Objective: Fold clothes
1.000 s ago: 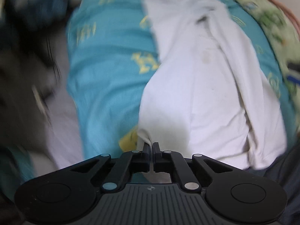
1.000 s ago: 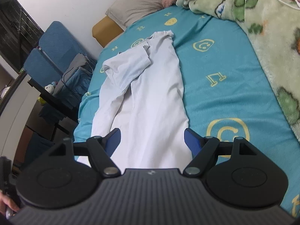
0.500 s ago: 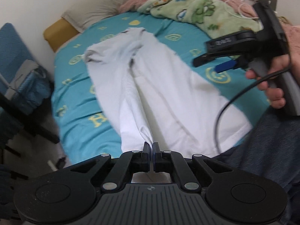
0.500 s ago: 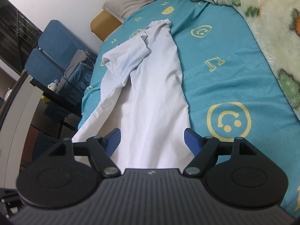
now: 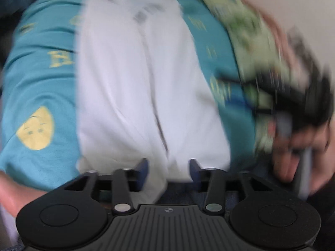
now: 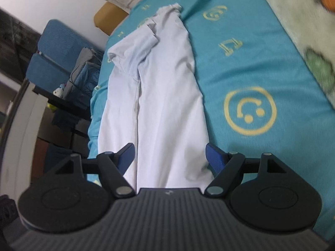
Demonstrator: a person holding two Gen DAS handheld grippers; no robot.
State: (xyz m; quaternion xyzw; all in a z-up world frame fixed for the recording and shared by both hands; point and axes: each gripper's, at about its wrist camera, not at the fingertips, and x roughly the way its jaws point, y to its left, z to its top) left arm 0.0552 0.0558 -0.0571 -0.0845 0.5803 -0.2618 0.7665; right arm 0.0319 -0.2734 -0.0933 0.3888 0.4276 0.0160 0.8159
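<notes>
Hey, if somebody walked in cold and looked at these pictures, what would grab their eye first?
A long white garment lies stretched down the middle of a teal bedsheet printed with yellow smiley faces. A fuzzy green blanket runs along the sheet's right side. Close to the cameras, the left gripper has just been opening, and the right gripper is open too, both over the garment's near end.

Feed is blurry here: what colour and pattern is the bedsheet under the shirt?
Teal sheet printed with yellow smiley faces and symbols; clearest in the right wrist view.
</notes>
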